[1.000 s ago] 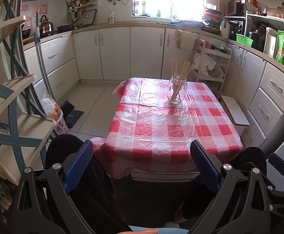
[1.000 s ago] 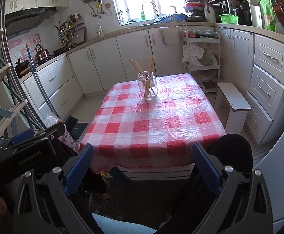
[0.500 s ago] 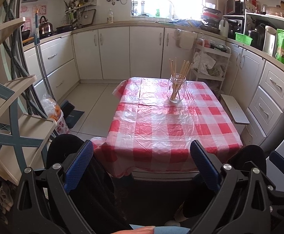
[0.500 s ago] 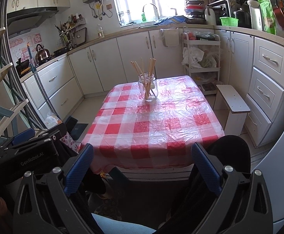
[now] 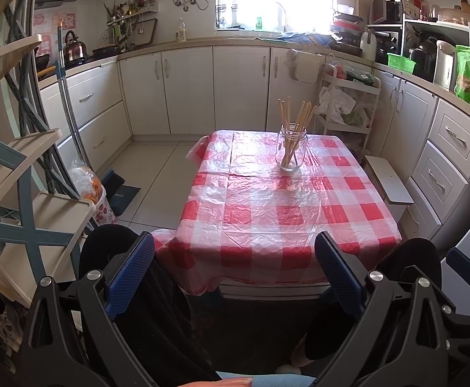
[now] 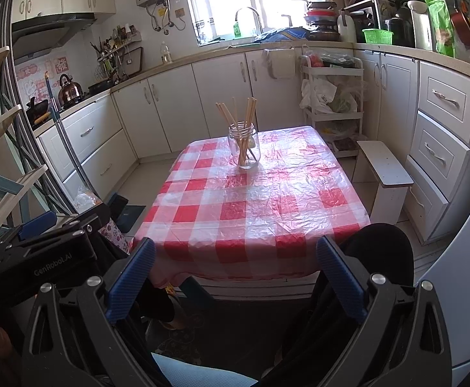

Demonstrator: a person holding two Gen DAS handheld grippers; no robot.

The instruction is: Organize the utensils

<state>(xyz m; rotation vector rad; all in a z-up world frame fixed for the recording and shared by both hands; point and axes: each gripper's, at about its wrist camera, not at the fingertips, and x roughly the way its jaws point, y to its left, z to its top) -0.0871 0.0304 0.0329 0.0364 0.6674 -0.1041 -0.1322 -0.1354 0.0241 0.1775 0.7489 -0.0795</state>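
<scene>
Table's legs hidden under the cloth — chopstick count unclear.

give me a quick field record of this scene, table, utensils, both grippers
table: covered by a red and white checked cloth under clear plastic
container: glass jar upright toward the far end of the table
utensils: wooden chopsticks standing in the jar, leaning apart
loose utensils on table: none visible
left gripper: jaws wide open, empty, held short of the table's near edge
right gripper: jaws wide open, empty, also short of the near edge
beside table: white stool on the right
</scene>
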